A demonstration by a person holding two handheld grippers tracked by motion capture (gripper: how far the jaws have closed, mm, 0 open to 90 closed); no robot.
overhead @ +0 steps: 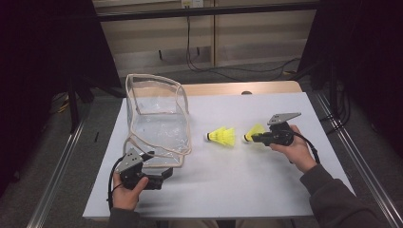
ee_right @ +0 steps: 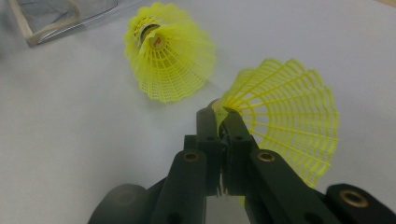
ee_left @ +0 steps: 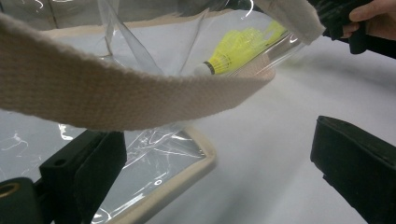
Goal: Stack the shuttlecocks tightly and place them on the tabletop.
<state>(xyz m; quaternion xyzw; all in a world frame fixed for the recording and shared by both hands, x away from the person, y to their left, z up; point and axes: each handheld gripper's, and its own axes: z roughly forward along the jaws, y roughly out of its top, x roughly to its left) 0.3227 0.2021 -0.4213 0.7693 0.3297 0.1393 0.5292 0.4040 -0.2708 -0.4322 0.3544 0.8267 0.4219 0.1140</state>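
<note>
A clear plastic bag (overhead: 157, 118) with beige trim stands open on the white sheet at the left. One yellow shuttlecock (overhead: 223, 136) lies on its side right of the bag. My right gripper (overhead: 249, 138) is shut on the skirt of a second yellow shuttlecock (overhead: 256, 129). In the right gripper view the jaws (ee_right: 219, 112) pinch that skirt (ee_right: 289, 107) near its cork, with the free shuttlecock (ee_right: 170, 51) beyond. My left gripper (overhead: 164, 172) sits at the bag's near corner. Its jaws (ee_left: 217, 135) stand wide apart, with the bag's strap (ee_left: 93, 93) crossing above and the free shuttlecock (ee_left: 238, 46) seen through the plastic.
The white sheet (overhead: 228, 185) covers a wooden table (overhead: 228, 88), with bare room at the front middle. Metal rails run along both sides. Cables (overhead: 228, 71) lie on the floor behind the table. The bag's corner (ee_right: 56, 14) shows at the upper left of the right gripper view.
</note>
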